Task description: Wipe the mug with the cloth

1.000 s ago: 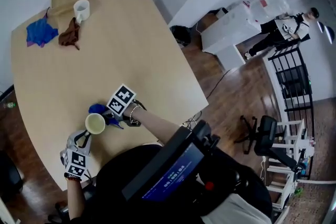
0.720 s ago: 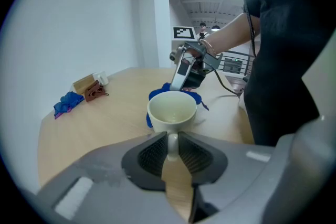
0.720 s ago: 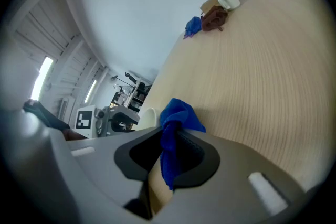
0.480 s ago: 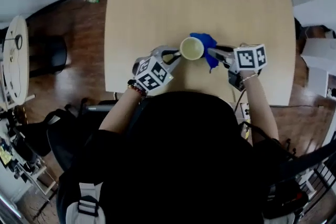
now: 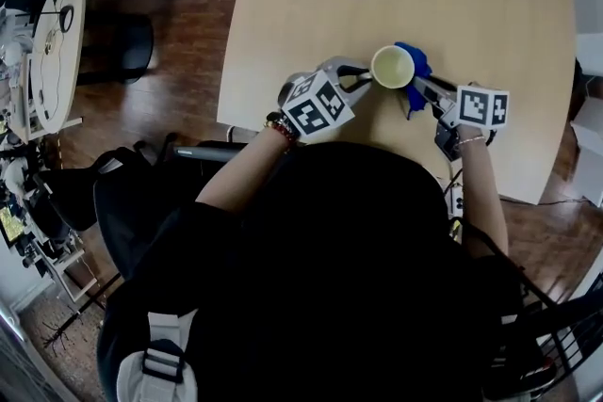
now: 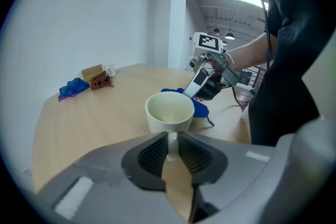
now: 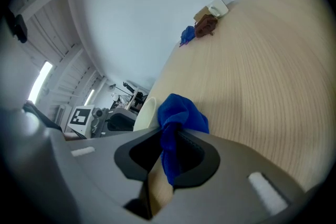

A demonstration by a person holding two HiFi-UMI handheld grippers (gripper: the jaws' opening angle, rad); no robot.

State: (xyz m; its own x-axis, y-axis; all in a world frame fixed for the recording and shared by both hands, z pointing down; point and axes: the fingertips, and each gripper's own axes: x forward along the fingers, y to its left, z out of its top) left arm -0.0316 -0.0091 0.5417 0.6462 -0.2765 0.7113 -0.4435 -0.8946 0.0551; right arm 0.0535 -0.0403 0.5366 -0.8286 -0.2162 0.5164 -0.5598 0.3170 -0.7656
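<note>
The mug (image 5: pixel 393 67) is being pinched by its handle in left gripper (image 6: pixel 172 148), cloth (image 7: pixel 181 115) in right gripper (image 7: pixel 169 157) beside it (hard wiping could twist the mug loose).

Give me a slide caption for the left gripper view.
Left claw grips the cream mug by its handle; the right claw holds a blue cloth behind it.

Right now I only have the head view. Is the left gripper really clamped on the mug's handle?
Observer: Yes, the left gripper view shows the left gripper closed on the handle of the mug.
Operator: Is the right one pinching the cloth?
Observer: Yes, the right gripper is shut on the blue cloth, bunched between its jaws.
Operator: What's at the far end of the table?
Observer: A second blue cloth beside a brown cloth.
</note>
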